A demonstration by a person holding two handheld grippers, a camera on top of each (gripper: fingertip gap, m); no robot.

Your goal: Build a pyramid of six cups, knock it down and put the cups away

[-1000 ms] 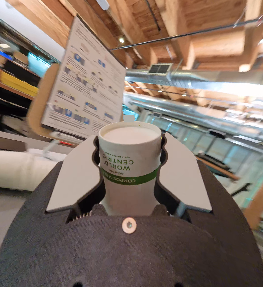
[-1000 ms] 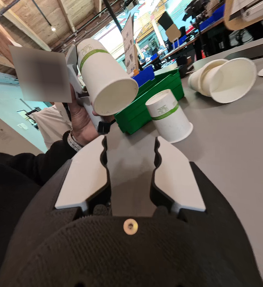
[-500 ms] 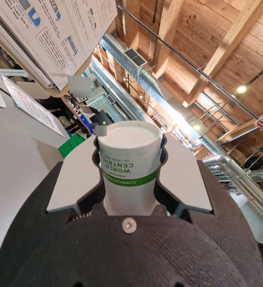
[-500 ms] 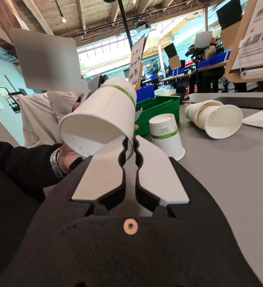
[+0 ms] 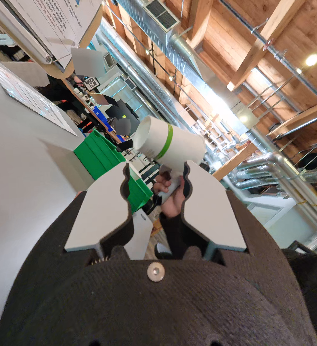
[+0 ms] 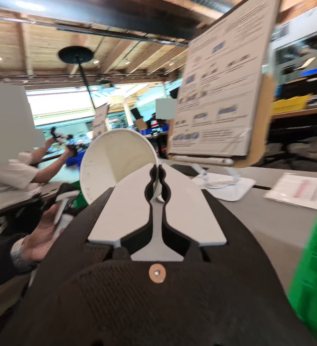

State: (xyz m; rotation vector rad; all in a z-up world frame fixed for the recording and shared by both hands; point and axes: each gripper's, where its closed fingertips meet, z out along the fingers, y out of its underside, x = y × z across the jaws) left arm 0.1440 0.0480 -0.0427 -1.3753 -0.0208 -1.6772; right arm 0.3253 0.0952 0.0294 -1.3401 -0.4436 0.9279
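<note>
My left gripper is open with nothing between its fingers. Ahead of it, a white paper cup with a green band hangs on its side in the air, above a hand on the other gripper's handle. In the right wrist view my right gripper is shut on the wall of this cup at its rim. One finger is inside and one outside, and the cup's open mouth faces the camera.
A green bin stands on the grey table and shows blurred at the right. A clipboard on a white stand and a printed sheet are on the table behind. A hand is at lower left.
My left gripper opened and let go of the cup. My right gripper shut on the cup's rim, took it and swung it away from the left gripper.
</note>
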